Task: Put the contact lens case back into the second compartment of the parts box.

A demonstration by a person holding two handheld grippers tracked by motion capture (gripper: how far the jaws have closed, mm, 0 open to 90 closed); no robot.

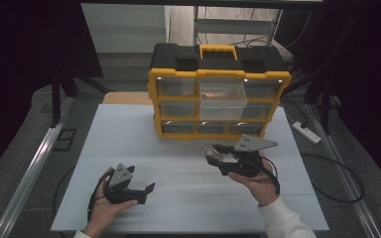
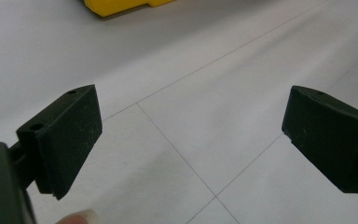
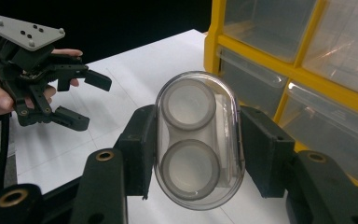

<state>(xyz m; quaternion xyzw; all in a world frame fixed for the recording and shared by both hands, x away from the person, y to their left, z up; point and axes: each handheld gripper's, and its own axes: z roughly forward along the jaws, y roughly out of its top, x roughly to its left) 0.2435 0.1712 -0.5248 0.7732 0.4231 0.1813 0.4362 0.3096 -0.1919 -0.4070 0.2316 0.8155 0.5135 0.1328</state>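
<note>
A yellow and black organiser box (image 1: 219, 91) with several clear drawers stands at the back of the white table (image 1: 129, 148); its upper middle drawer (image 1: 223, 95) is pulled out. My right gripper (image 1: 213, 153) is held above the table in front of the box, shut on a clear oval plastic case (image 3: 198, 140) with two round grey-rimmed recesses. The case (image 1: 212, 151) sticks out to the left of the gripper in the high view. My left gripper (image 1: 146, 193) rests low near the table's front left, jaws wide open with nothing between them (image 2: 191, 135).
The organiser's drawers (image 3: 307, 70) sit close on the right in the right gripper view. A white power strip (image 1: 306, 132) and cables lie on the floor right of the table. A metal rail (image 1: 30, 173) runs along the left.
</note>
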